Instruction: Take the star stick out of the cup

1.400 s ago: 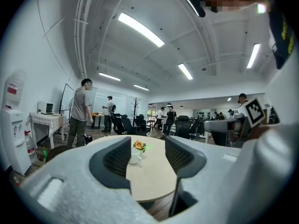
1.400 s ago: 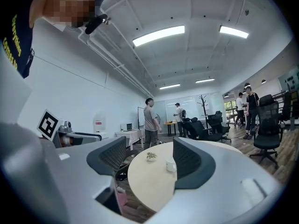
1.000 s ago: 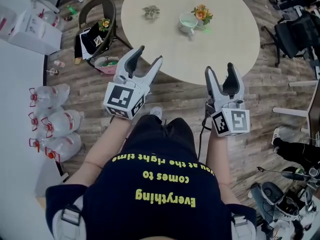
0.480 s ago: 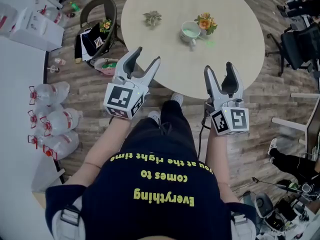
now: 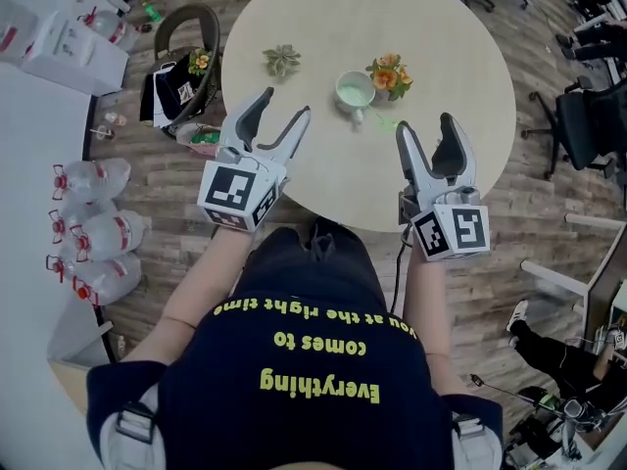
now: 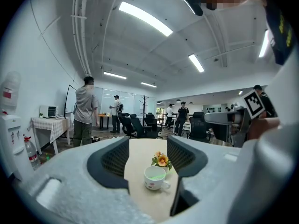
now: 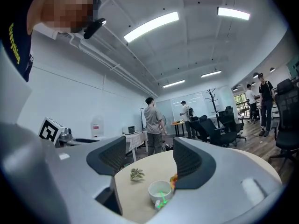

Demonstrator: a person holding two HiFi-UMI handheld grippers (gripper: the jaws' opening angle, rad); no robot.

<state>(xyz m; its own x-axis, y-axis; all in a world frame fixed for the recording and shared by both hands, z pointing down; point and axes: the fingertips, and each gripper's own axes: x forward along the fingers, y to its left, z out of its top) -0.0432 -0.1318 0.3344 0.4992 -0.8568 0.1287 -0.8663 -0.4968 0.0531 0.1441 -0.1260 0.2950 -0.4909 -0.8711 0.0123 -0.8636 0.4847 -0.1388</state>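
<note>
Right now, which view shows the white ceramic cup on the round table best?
The left gripper view: the white ceramic cup stands whole, side and handle visible. The head view shows the cup small, from above; the right gripper view shows it low, base hidden.

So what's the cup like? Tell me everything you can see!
The cup is small and white, probably ceramic, with a handle on one side and tiny reddish marks on its wall. It stands upright on the round pale table. A green stick rests in it and pokes over the rim. Orange flowers sit right beside it. The left claw and right claw are both open and away from it.
</note>
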